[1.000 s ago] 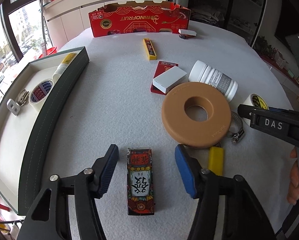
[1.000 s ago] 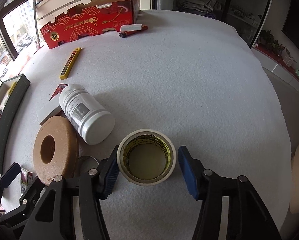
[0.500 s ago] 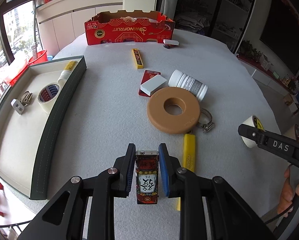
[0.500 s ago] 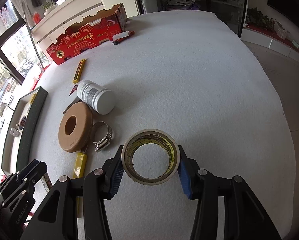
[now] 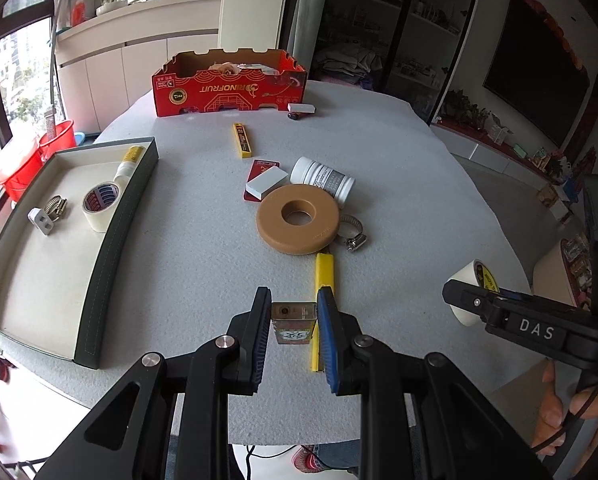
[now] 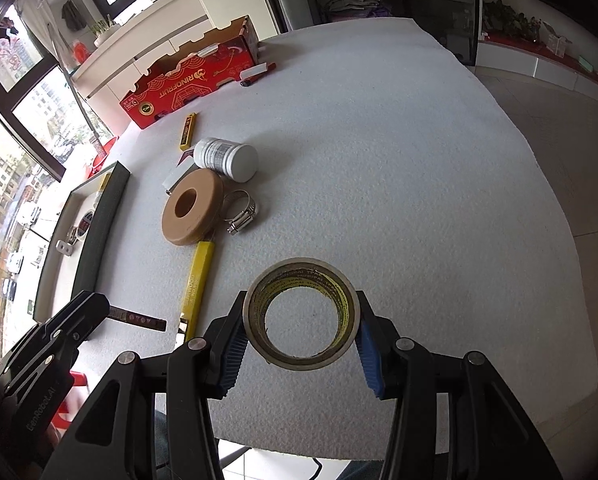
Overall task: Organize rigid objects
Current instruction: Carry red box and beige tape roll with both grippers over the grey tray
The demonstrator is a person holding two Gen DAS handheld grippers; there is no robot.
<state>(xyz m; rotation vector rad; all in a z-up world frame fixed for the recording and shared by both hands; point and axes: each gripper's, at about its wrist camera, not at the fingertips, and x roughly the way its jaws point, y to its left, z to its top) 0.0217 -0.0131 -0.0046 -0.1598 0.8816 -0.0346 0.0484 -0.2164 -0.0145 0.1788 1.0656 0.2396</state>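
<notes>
My left gripper is shut on a small red printed box and holds it above the table, end on to the camera. The box also shows in the right wrist view. My right gripper is shut on a cream tape roll, held above the table; the roll also shows in the left wrist view. A dark-rimmed tray lies at the left with a tape roll, a hose clamp, a white plug and a tube in it.
On the table lie a tan ring, a white bottle, a hose clamp, a yellow bar, a white block on a red card and a yellow box. A red carton stands at the back.
Both grippers closed on their objects, the left on the red box and the right on the tape roll, and lifted them well above the table.
</notes>
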